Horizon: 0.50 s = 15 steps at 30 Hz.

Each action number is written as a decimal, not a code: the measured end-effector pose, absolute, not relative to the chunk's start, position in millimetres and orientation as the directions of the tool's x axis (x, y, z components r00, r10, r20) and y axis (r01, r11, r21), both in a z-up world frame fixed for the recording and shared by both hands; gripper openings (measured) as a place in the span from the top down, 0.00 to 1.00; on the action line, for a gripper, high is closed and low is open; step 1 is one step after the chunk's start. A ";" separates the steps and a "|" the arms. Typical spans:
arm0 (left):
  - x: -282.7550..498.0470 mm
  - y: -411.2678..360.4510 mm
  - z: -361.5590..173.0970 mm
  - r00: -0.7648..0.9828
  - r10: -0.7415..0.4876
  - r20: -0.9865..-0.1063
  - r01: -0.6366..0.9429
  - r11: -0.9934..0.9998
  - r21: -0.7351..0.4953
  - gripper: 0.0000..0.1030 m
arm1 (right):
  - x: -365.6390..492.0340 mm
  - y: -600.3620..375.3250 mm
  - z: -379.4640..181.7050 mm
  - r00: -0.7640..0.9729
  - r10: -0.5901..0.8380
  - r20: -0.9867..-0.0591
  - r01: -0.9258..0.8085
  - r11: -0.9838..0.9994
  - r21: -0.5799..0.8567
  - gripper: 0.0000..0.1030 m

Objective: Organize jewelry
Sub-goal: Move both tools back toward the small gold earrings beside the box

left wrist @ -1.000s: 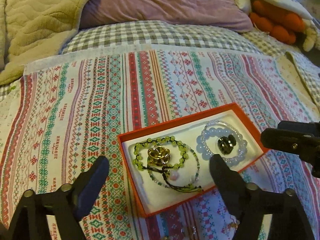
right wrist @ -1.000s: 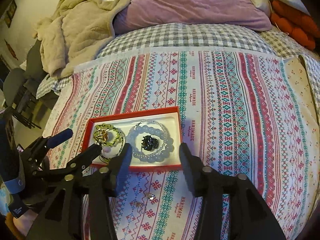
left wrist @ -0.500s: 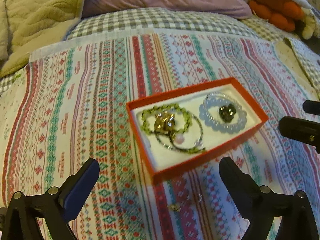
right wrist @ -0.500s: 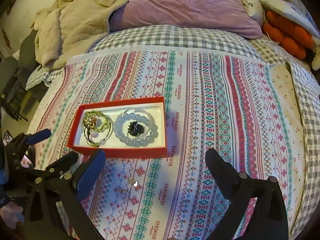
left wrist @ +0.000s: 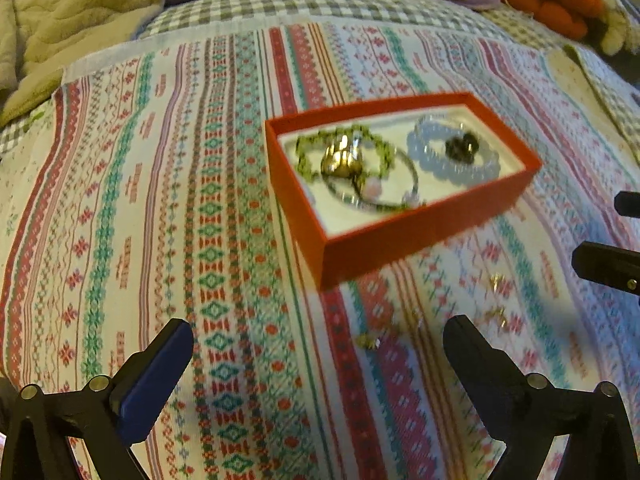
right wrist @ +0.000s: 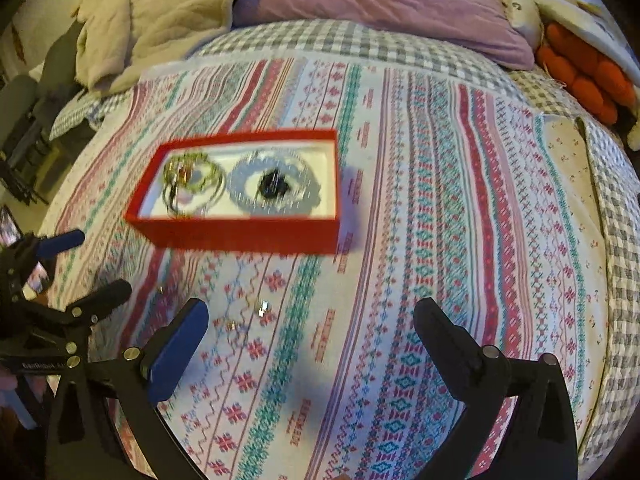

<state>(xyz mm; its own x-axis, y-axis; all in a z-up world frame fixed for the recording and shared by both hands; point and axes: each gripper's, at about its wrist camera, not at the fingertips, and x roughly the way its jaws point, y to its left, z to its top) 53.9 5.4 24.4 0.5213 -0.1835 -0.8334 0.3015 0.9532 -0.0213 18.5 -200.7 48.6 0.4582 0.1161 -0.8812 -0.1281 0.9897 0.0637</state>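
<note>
Several small loose pieces of jewelry [left wrist: 370, 342] lie on the patterned cloth [left wrist: 180, 200] in front of the red box [left wrist: 400, 240], between its near wall and the two grippers; they look like earrings or small charms, though blur hides what they are. The box already holds a green bead bracelet [left wrist: 340, 148], a pale blue bead bracelet [left wrist: 452, 156] and a dark clip [right wrist: 274, 186]; the loose bits stay outside it. Left gripper [left wrist: 318, 354] has its jaws spread wide and holding nothing; one gold piece sits just ahead, inside the gap, nearer the right finger. Right gripper [right wrist: 310, 338] is likewise wide and empty; a shiny piece [right wrist: 262, 308] lies ahead, toward its left finger. Both are near; the left seems better lined up, needing mainly a forward dip; the pieces are too small to show a long axis.
</note>
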 end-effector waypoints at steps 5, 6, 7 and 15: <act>44.1 9.0 8.6 0.513 -0.173 -0.841 0.331 0.944 0.008 0.01 | 5.0 -190.1 27.1 0.419 0.101 -0.902 -0.181 0.983 0.026 0.00; 42.6 9.3 6.0 0.510 -0.171 -0.843 0.339 0.941 0.014 0.01 | 2.3 -188.0 22.8 0.412 0.100 -0.906 -0.191 0.981 0.022 0.00; 41.0 9.1 2.9 0.505 -0.169 -0.846 0.345 0.938 0.018 0.01 | -0.6 -185.3 17.9 0.404 0.101 -0.909 -0.202 0.979 0.019 0.00; 33.5 3.4 -19.3 0.481 -0.162 -0.862 0.385 0.922 0.041 0.01 | -12.8 -170.3 -11.9 0.349 0.109 -0.931 -0.265 0.964 0.014 0.00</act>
